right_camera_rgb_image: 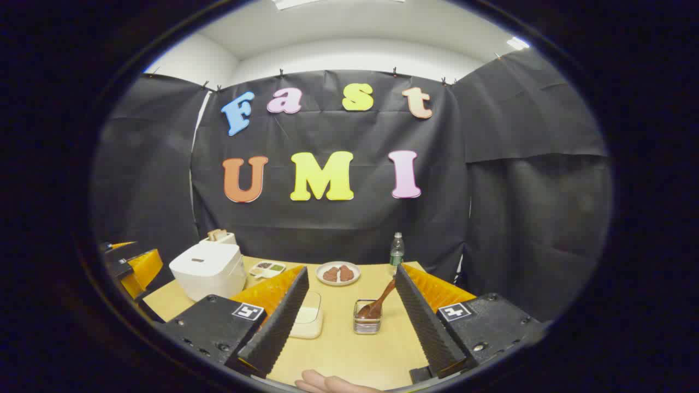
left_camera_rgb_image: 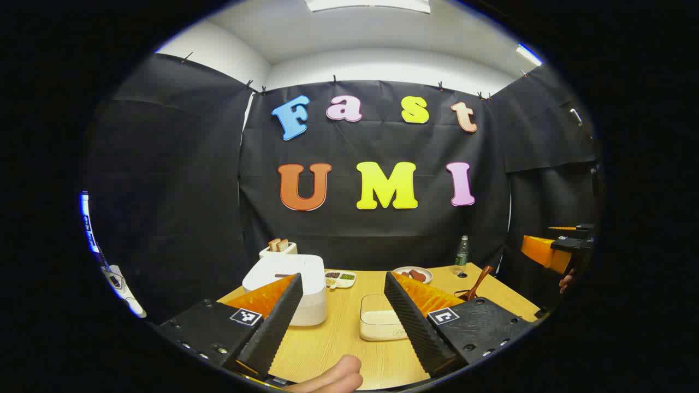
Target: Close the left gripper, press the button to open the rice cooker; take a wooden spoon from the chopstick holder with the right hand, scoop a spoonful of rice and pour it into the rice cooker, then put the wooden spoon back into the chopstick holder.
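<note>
The white, rounded rice cooker (left_camera_rgb_image: 289,289) sits lid-down at lower left of the left gripper view, between my left gripper (left_camera_rgb_image: 343,319) fingers' line and the table (left_camera_rgb_image: 349,338) edge. The wooden spoon (right_camera_rgb_image: 382,297) leans in the clear chopstick holder (right_camera_rgb_image: 367,319), centred ahead of my right gripper (right_camera_rgb_image: 352,322) for a straight reach. Both grippers' ridged jaws stand apart, holding nothing; the smooth lidded rice box (left_camera_rgb_image: 382,322) lies between.

Rice cooker (right_camera_rgb_image: 209,270) at table (right_camera_rgb_image: 349,349) left, toaster (right_camera_rgb_image: 218,236) behind it, sauce dish (right_camera_rgb_image: 267,268) to its right. Rice container (right_camera_rgb_image: 307,321) front-centre. Chopstick holder (right_camera_rgb_image: 367,317) right of it, wooden spoon (right_camera_rgb_image: 379,302) inside. Plate (right_camera_rgb_image: 338,273) and bottle (right_camera_rgb_image: 397,250) behind.
</note>
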Demonstrator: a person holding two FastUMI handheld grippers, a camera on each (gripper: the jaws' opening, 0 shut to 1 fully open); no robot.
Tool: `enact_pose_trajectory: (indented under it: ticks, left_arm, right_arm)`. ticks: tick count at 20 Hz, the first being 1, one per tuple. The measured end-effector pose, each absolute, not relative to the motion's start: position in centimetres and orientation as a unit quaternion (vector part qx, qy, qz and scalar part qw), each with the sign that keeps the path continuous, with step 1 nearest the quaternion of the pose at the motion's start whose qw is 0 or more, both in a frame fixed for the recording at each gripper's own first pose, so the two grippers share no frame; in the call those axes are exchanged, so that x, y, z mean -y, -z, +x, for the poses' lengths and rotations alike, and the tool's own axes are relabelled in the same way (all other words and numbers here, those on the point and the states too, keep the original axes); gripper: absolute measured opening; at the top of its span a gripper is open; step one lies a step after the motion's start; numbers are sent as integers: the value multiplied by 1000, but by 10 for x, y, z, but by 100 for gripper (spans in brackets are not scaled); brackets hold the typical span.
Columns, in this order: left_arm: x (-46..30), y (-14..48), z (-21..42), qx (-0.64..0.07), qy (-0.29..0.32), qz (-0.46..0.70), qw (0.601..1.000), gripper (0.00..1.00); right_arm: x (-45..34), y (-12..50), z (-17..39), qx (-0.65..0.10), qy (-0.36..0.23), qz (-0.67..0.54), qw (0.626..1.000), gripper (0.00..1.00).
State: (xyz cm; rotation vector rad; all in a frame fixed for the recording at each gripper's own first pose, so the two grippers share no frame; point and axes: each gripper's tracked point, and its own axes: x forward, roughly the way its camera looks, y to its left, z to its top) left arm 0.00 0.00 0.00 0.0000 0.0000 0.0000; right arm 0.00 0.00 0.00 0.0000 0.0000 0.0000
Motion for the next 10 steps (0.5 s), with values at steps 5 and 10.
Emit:
enact_pose_trajectory:
  ticks: [5, 10]
  left_arm:
    - [-5, -1, -5, 12, -1, 0, 1000, 95]
    - [1, 0, -7, 28, -2, 15, 999, 95]
  right_arm:
    - [-7, -1, -9, 20, -6, -16, 1000, 100]
    - [-11, 2, -11, 25, -12, -27, 999, 100]
